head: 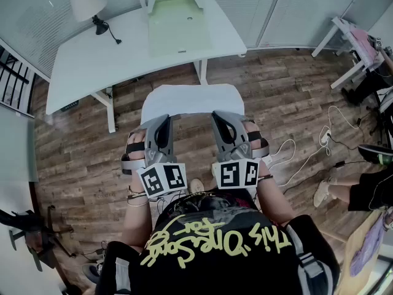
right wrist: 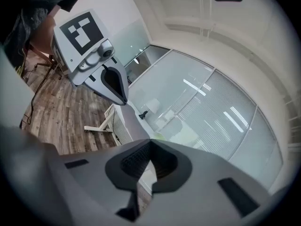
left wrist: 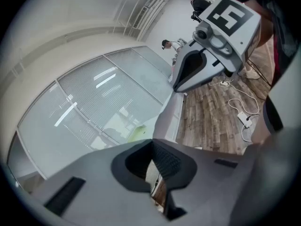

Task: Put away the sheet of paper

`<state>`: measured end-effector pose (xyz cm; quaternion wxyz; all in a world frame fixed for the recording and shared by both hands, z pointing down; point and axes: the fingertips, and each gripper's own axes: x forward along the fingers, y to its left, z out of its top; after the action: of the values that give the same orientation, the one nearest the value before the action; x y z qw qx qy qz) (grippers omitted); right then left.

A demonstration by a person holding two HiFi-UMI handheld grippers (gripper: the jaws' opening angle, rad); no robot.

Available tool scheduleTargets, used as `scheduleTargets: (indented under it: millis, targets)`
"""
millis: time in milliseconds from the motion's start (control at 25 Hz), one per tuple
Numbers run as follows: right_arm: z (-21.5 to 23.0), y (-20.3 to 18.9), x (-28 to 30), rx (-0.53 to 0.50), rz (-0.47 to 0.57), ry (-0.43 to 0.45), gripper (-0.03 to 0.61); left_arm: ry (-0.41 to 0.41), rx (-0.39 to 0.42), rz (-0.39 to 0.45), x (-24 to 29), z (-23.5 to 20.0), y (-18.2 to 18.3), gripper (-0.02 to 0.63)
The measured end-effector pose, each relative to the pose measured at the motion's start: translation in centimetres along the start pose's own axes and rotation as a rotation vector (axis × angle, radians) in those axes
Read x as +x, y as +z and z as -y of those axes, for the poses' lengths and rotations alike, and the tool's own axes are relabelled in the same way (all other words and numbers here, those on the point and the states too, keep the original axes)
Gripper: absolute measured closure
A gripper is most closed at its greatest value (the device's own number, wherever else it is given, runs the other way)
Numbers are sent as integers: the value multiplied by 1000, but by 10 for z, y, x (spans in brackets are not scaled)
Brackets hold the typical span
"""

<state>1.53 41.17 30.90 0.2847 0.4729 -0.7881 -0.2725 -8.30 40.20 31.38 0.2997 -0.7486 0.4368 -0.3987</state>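
Note:
A white sheet of paper (head: 191, 100) hangs flat in the air in front of the person, above the wooden floor. My left gripper (head: 164, 119) is shut on the near left edge of the sheet and my right gripper (head: 216, 115) on the near right edge. In the left gripper view the sheet (left wrist: 165, 119) runs edge-on out of the closed left gripper (left wrist: 151, 142) toward the right gripper (left wrist: 176, 88). The right gripper view shows the same: the sheet (right wrist: 129, 121) leaves the closed right gripper (right wrist: 150, 145). A pale green tray (head: 175, 17) lies on the white table (head: 92, 54) beyond the sheet.
A white lamp (head: 89, 5) stands at the table's far left. White cables and a plug strip (head: 307, 152) lie on the floor to the right. Another person's legs (head: 368, 186) show at the right edge. A second white table (head: 353, 39) stands at the far right.

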Motion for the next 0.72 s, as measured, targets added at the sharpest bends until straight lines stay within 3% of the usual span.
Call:
scheduleTargets:
  millis: [720]
  targets:
    - [5, 3, -3, -68, -6, -17, 571, 3, 30, 14, -2, -2, 4, 607]
